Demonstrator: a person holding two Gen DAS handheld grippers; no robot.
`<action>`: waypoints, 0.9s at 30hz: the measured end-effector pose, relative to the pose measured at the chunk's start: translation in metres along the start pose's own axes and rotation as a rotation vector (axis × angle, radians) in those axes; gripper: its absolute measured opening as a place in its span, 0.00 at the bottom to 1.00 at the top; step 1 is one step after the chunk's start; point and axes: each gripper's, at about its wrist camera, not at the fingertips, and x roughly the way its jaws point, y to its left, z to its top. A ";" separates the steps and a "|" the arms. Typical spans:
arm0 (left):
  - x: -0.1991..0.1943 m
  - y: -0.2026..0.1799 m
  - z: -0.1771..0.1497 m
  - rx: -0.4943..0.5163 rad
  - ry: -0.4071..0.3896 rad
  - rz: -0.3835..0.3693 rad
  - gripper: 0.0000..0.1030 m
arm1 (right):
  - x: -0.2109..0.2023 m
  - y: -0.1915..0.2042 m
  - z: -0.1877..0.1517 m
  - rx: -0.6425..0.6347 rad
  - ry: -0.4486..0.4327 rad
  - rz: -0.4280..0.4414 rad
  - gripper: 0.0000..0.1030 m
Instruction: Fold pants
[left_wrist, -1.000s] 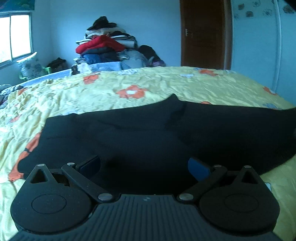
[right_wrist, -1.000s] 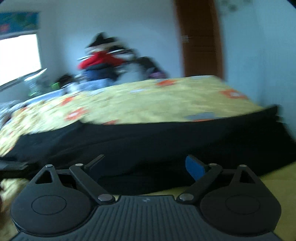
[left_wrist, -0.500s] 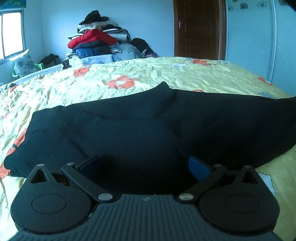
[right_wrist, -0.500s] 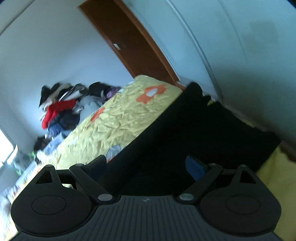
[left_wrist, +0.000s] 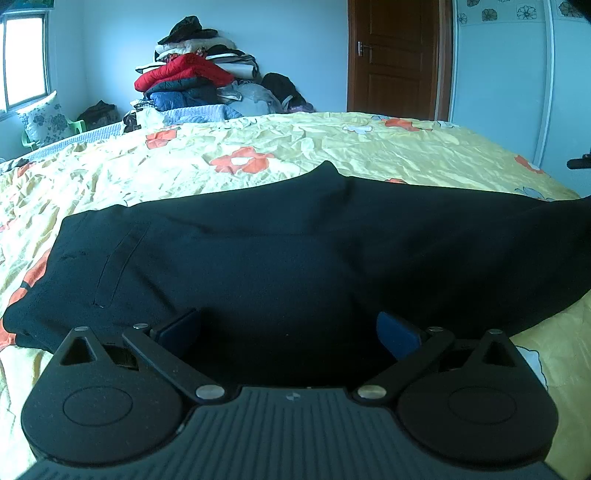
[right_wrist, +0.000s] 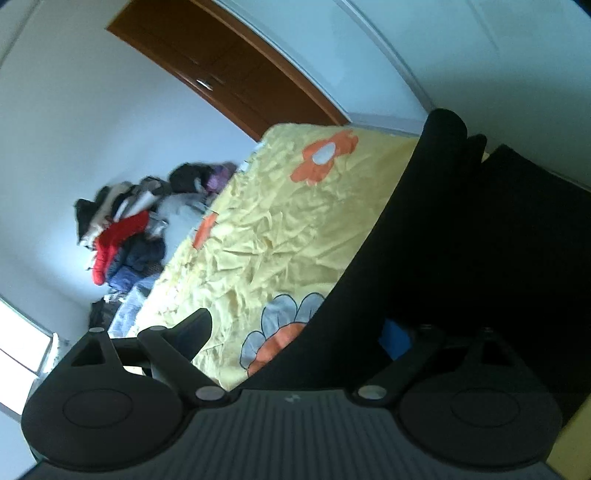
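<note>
Both tongs are spread wide with nothing between them. Left tongs (left_wrist: 288, 328) sit low over the near edge of the pants (left_wrist: 295, 251), fingers apart on either side of the dark cloth, and that looks like a lineup for a pinch on this near hem, though no bite is taken. Just ahead of them the pants lie flat and broadside across the bed (left_wrist: 258, 147), waist end off to the left where a pocket seam shows, legs running away to the right, which would suit a fold along the length. Over to the right tongs (right_wrist: 295, 332), rolled hard to one side, wide apart too; the pants (right_wrist: 461, 258) fill the space ahead and to their right, and I'd judge the tilt is for reaching the leg end. Farther off, yellow flowered bedding, then a pile of clothes (left_wrist: 195, 81) and a brown door (left_wrist: 395, 59) beyond.
</note>
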 end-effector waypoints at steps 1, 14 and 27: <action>0.000 0.000 0.000 -0.001 0.000 0.000 1.00 | 0.001 0.003 0.001 -0.002 0.004 -0.004 0.93; 0.000 -0.001 0.000 0.004 0.000 0.004 1.00 | 0.001 0.016 0.008 0.002 0.011 0.027 0.93; -0.005 0.002 0.000 -0.011 -0.031 -0.018 0.99 | -0.011 -0.012 -0.007 -0.008 0.052 0.054 0.93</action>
